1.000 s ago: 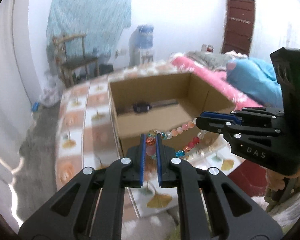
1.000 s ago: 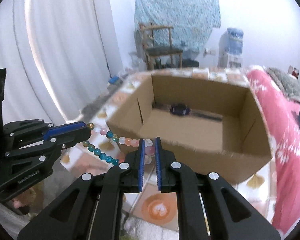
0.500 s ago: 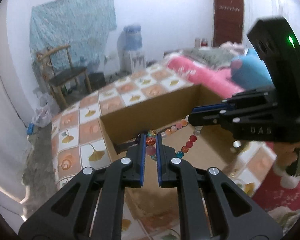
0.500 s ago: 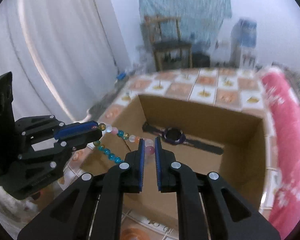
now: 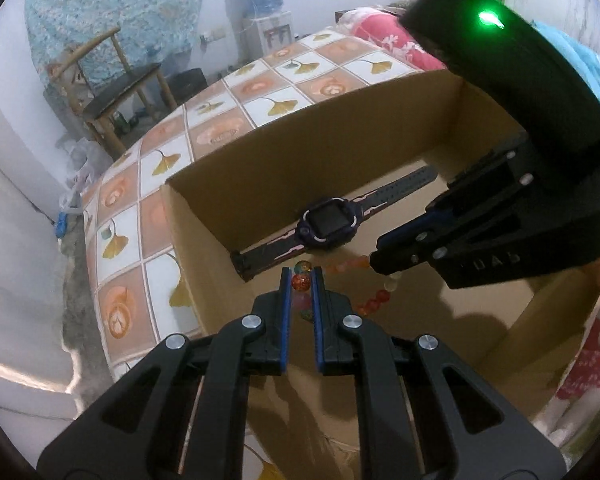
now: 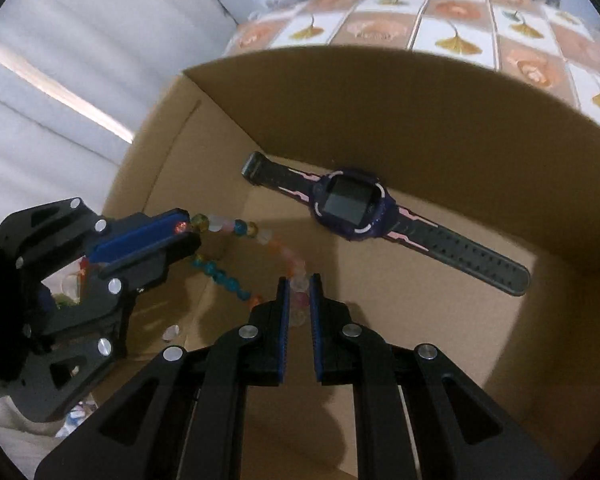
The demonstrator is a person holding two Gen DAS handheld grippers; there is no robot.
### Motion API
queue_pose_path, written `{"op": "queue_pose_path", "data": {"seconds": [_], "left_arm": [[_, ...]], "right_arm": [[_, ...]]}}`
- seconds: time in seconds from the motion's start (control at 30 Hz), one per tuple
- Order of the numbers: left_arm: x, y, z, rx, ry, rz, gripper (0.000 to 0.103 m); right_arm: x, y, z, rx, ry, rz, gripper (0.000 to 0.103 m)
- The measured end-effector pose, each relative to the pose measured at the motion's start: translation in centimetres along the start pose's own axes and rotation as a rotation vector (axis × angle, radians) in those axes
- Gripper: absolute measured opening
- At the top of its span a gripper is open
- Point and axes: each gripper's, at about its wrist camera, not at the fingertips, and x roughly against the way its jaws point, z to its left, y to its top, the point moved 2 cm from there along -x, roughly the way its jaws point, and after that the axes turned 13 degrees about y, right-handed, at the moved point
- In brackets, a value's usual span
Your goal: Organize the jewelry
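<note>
A bracelet of coloured beads [image 6: 260, 236] hangs stretched between my two grippers inside an open cardboard box [image 5: 260, 152]. My left gripper [image 5: 301, 282] is shut on one end of the bead bracelet [image 5: 342, 267]. My right gripper [image 6: 299, 286] is shut on the other end. The left gripper also shows at the left of the right wrist view [image 6: 188, 232], and the right gripper at the right of the left wrist view [image 5: 376, 258]. A purple smartwatch with a dark strap [image 6: 352, 204] lies on the box floor by the far wall; it also shows in the left wrist view [image 5: 330, 224].
The box stands on a table with a tile-pattern cloth of ginkgo leaves [image 5: 132, 208]. A wooden chair [image 5: 116, 96] and a water dispenser [image 5: 264, 12] stand beyond the table. A white curtain [image 6: 80, 60] hangs left. A pink bed cover [image 5: 384, 36] lies right.
Both grippers have moved forward and down over the box with the bracelet held between them. The watch and the box floor now appear much closer.
</note>
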Motion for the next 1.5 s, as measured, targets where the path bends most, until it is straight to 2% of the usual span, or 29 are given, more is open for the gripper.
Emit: {"op": "queue_pose_path", "data": {"seconds": [0.13, 0.23, 0.3, 0.33, 0.4, 0.53, 0.57, 0.7, 0.8, 0.9, 1.03, 1.1, 1.2, 1.33, 1.5], "left_arm": [[0.1, 0.2, 0.0, -0.001, 0.006, 0.004, 0.009], [0.6, 0.3, 0.1, 0.007, 0.008, -0.002, 0.011], [1.2, 0.2, 0.3, 0.015, 0.016, -0.018, 0.022], [1.8, 0.2, 0.5, 0.023, 0.018, -0.031, 0.024], [2.7, 0.1, 0.9, 0.041, 0.02, -0.053, 0.028], [6.2, -0.6, 2.5, 0.108, 0.054, -0.123, 0.043], [7.4, -1.0, 3.0, 0.132, 0.062, -0.144, 0.049], [11.2, -3.2, 4.7, 0.219, 0.081, -0.204, 0.071], [13.2, -5.7, 5.6, 0.284, 0.072, -0.219, 0.078], [13.9, -8.4, 5.9, 0.337, 0.068, -0.203, 0.084], [13.1, -12.0, 5.1, 0.383, 0.076, -0.133, 0.084], [12.1, -13.5, 4.4, 0.403, 0.053, -0.083, 0.084], [10.3, -15.3, 2.5, 0.406, 0.019, -0.008, 0.084], [9.0, -16.1, -0.4, 0.351, -0.022, 0.027, 0.084], [8.2, -15.3, -3.1, 0.271, -0.027, 0.031, 0.084]], "right_arm": [[-0.7, 0.5, -0.8, -0.023, -0.03, 0.028, 0.011], [-0.9, 0.4, -1.2, -0.065, -0.013, 0.032, 0.011], [-0.5, 0.3, -1.2, -0.076, -0.009, 0.012, 0.018], [-0.1, 0.3, -1.1, -0.079, -0.005, -0.006, 0.022], [1.5, 0.0, -0.5, -0.073, -0.007, -0.062, 0.029], [6.2, -1.7, 1.4, -0.042, -0.025, -0.211, 0.029], [7.4, -2.2, 1.8, -0.033, -0.018, -0.246, 0.032], [14.6, -7.2, 3.8, 0.039, 0.026, -0.442, 0.048], [17.4, -10.8, 4.9, 0.076, 0.021, -0.525, 0.059], [18.4, -15.4, 5.4, 0.075, 0.027, -0.583, 0.065], [16.6, -20.5, 4.8, -0.003, 0.022, -0.576, 0.068], [14.3, -22.6, 3.8, -0.08, 0.021, -0.522, 0.069], [11.0, -24.7, 2.4, -0.172, -0.027, -0.44, 0.069], [8.1, -26.3, 1.2, -0.248, -0.029, -0.386, 0.069], [7.5, -26.4, 0.3, -0.287, -0.034, -0.405, 0.069]]}}
